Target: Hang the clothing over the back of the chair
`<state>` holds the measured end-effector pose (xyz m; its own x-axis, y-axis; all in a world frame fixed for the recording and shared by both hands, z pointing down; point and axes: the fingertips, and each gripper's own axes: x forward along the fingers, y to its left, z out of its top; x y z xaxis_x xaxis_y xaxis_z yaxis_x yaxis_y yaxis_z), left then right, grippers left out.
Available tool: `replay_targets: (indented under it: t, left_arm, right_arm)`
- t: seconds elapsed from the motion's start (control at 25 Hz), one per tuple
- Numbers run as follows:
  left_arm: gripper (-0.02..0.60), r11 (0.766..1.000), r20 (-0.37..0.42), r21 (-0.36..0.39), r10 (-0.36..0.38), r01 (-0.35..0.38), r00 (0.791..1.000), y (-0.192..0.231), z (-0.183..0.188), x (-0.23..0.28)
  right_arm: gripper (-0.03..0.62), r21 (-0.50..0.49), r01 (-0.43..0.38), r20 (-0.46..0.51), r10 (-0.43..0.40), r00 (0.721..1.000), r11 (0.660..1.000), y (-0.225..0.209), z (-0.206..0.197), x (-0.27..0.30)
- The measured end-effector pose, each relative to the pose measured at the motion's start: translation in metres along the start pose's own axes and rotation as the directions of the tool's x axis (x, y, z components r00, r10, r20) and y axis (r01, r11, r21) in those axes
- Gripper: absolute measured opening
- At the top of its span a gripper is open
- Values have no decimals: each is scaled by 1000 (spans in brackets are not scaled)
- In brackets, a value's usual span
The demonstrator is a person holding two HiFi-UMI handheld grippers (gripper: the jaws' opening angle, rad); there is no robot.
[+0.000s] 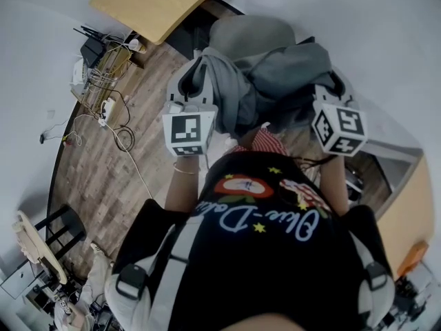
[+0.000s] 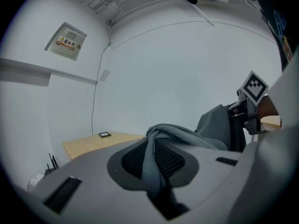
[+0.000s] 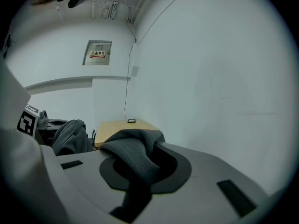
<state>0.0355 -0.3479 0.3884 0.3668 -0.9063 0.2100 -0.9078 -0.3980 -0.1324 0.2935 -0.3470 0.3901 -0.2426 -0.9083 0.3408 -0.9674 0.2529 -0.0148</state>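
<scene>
Left gripper (image 1: 200, 74) and right gripper (image 1: 331, 92) both pinching garment (image 1: 275, 81), bunched between them, by chair (image 1: 251, 32) at 12. Desk (image 1: 155, 2) at 11, cables (image 1: 103, 109) at 9. Wall (image 1: 386, 33) close behind chair, floor (image 1: 89, 185) open around 8.

at 12 o'clock the clothing (image 1: 275, 81) hides whatever it lies on; the wall sign (image 2: 66, 42) at 10 o'clock is unreadably small.

Ahead of the left gripper (image 2: 156, 160) we find open air up to the wall (image 2: 187, 78); a desk (image 2: 88, 146) stands lower left.
</scene>
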Motion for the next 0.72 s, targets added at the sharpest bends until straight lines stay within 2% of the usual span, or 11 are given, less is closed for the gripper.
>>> replay_targets:
  t: [0.36, 0.56, 0.72]
  left_arm:
    - [40, 1000, -19, -18, 6, -7, 1000, -2, -13, 11]
    - [40, 997, -73, -70, 15, -20, 997, 3, -22, 12]
    - [40, 997, -86, -79, 17, -24, 996, 3, -31, 16]
  right_arm:
    - [38, -11, 3, -43, -4, 999, 1000, -3, -17, 19]
    - [38, -22, -3, -65, 1, 998, 1000, 2, -22, 29]
    - [38, -29, -11, -90, 8, 996, 1000, 1, -29, 36]
